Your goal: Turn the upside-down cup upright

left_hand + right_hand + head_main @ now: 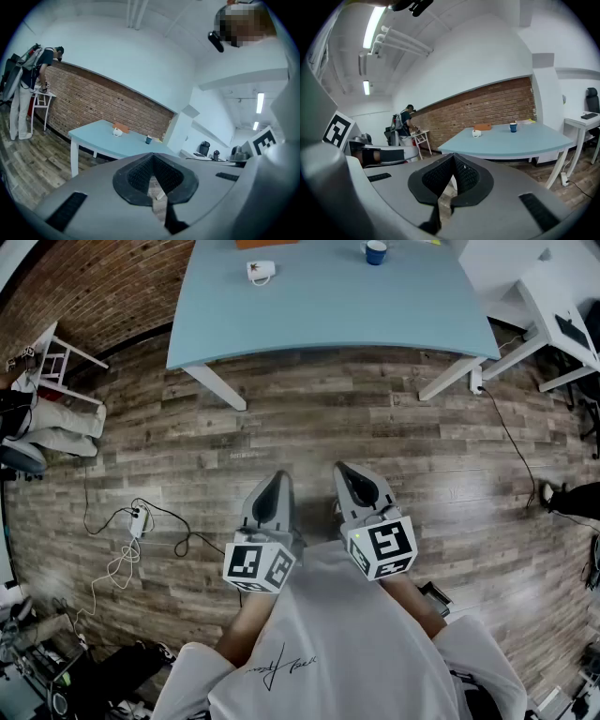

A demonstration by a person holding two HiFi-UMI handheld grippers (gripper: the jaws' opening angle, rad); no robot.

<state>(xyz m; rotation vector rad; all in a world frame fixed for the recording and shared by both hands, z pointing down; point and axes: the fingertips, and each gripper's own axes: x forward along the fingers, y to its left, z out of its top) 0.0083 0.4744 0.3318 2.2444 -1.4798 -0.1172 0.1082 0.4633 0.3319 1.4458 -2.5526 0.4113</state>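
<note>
Far ahead stands a light blue table [328,306] with a white handled cup [261,271] near its back left and a blue cup [376,251] to the right. Both cups are too small for me to tell how they stand. The same white cup [117,132] and blue cup [148,139] show in the left gripper view, and the white cup [476,133] and blue cup [513,127] in the right gripper view. My left gripper [277,484] and right gripper [350,476] are held close to my body over the wooden floor, both shut and empty.
A power strip with tangled cables [137,519] lies on the floor to the left. A person [28,70] stands at a small white side table [58,357] by the brick wall. White desks [562,324] stand at the right. An orange object [483,126] lies on the blue table.
</note>
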